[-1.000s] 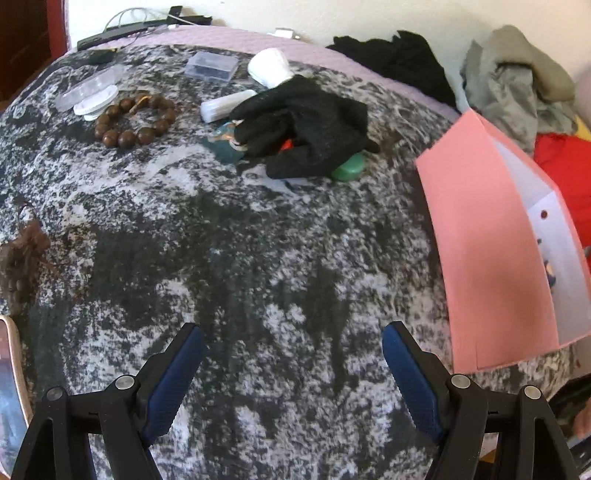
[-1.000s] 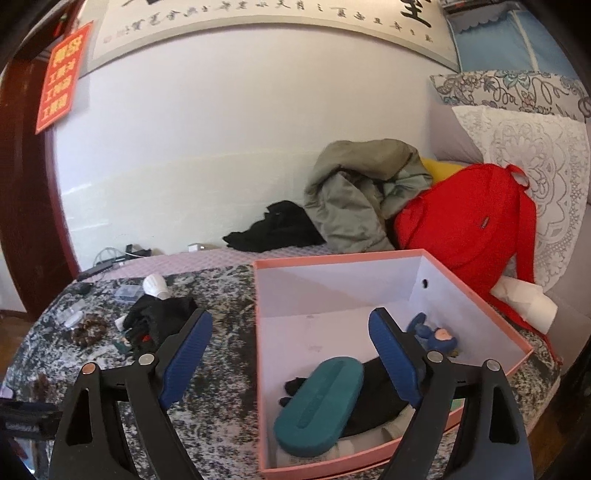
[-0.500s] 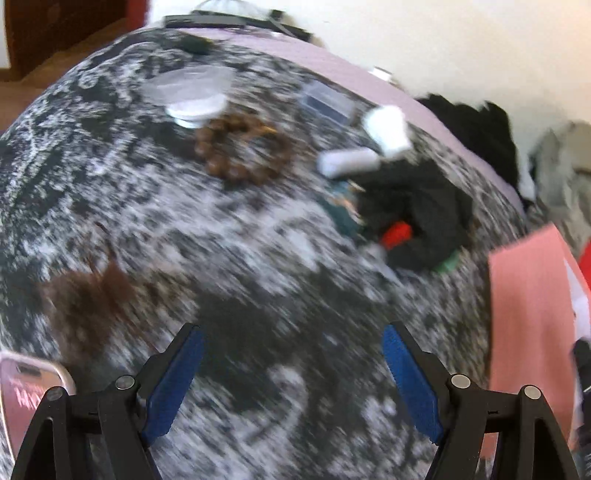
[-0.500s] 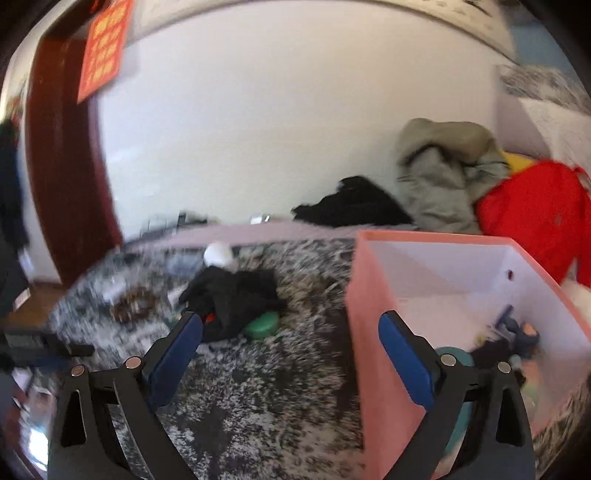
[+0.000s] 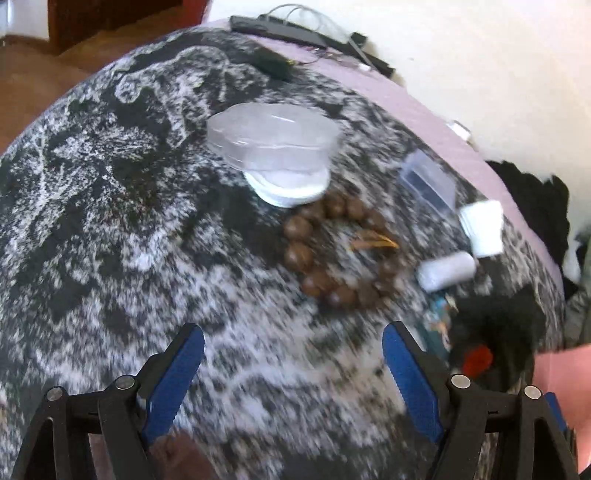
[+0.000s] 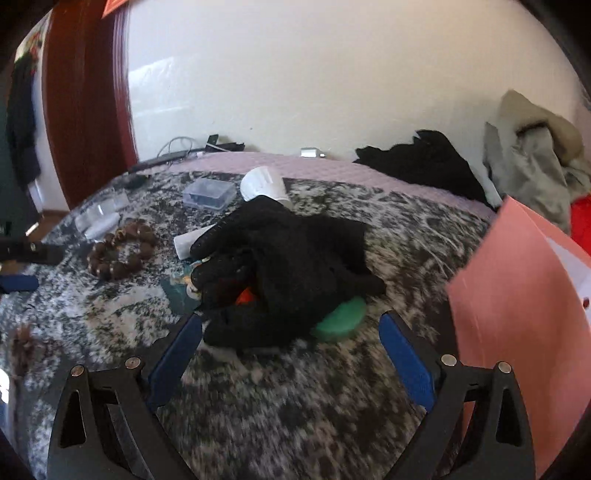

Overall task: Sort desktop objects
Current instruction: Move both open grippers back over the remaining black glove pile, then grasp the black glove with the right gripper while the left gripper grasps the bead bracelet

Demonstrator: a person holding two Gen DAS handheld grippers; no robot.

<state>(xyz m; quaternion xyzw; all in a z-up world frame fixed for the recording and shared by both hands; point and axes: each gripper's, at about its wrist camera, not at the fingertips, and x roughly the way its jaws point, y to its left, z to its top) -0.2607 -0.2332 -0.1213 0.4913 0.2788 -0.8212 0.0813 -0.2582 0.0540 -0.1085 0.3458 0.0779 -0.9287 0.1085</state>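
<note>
My left gripper (image 5: 291, 336) is open and empty, low over the black-and-white mottled cloth. Just beyond it lies a brown bead bracelet (image 5: 332, 254), also in the right wrist view (image 6: 122, 254). A clear plastic case (image 5: 273, 138) and a white disc (image 5: 288, 184) lie farther off. My right gripper (image 6: 291, 328) is open and empty, just in front of a black glove (image 6: 288, 273) that lies over a green object (image 6: 341, 319) and something orange-red (image 6: 245, 297). The pink box (image 6: 517, 295) stands to the right.
A small clear box (image 6: 208, 194), a white cup (image 6: 264, 184) and a white tube (image 5: 445, 271) lie behind the glove. A brown tassel (image 6: 22, 343) lies at left. Black cloth (image 6: 421, 166), grey clothing (image 6: 532, 155) and cables (image 5: 295, 31) line the wall.
Both grippers have swung left. The left one now faces the bracelet and clear case. The right one has left the box and come down close to the black glove.
</note>
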